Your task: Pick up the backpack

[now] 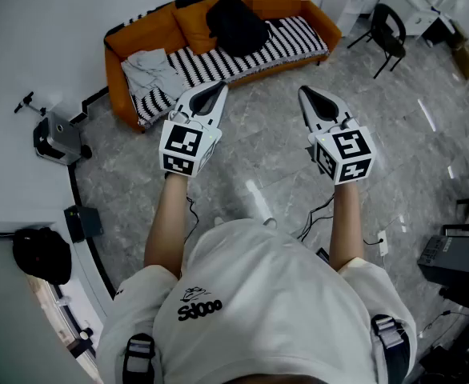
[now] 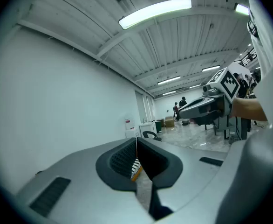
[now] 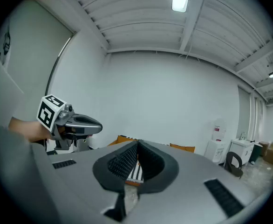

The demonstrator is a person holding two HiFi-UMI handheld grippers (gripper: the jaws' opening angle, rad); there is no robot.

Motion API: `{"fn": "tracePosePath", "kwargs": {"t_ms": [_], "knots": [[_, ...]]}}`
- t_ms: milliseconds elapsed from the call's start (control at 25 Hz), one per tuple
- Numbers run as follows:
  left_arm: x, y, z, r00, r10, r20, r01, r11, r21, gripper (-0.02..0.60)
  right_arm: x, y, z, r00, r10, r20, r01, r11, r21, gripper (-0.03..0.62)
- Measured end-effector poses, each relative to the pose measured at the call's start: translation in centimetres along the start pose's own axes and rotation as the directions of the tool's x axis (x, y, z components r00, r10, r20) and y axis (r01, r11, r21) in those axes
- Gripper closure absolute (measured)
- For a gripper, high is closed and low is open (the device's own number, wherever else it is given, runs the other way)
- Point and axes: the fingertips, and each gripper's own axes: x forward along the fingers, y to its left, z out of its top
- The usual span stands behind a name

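Backpack and grey cloth lie apart on striped orange sofa.

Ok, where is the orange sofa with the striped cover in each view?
Head view: orange sofa with striped cover, top centre.
Left gripper view: a sliver of it through the gap beneath the jaw tips.
Right gripper view: just behind the jaw tips.
Shared landmark: the black chair.

- Head view: the backpack reads only as a black mass; its straps and zips are too small to tell.
- Right gripper view: the fingers hide most of the orange sofa.
- Left gripper view: two distant people are too small to make out.
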Motion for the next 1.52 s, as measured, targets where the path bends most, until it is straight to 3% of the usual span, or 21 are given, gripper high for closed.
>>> {"fn": "tracePosePath", "kwargs": {"t_ms": [400,800,1040,1520], "knots": [[-1.1,2.5,-1.9,1.0,-0.017,-0.007,0.017,1.0,-0.026,0.558,1.6,1.3,0.1,1.0,-0.028,0.003,0.028,0.998,0.052,0.559],[-4.8,7.7,-4.7,0.999,-0.035,-0.028,0.034,0.998,-0.05,0.558,5.8,6.3,1.2,0.998,-0.055,0.003,0.055,0.995,0.086,0.559],[-5.7,10.2,-6.2,0.999,-0.045,-0.029,0.043,0.997,-0.061,0.558,8.6,9.3,1.7,0.999,-0.04,-0.013,0.04,0.998,0.049,0.559],[-2.0,14.0,-7.8,0.998,-0.024,-0.058,0.021,0.999,-0.041,0.558,14.1,5.8,1.8,0.999,-0.045,0.015,0.044,0.998,0.049,0.559]]}}
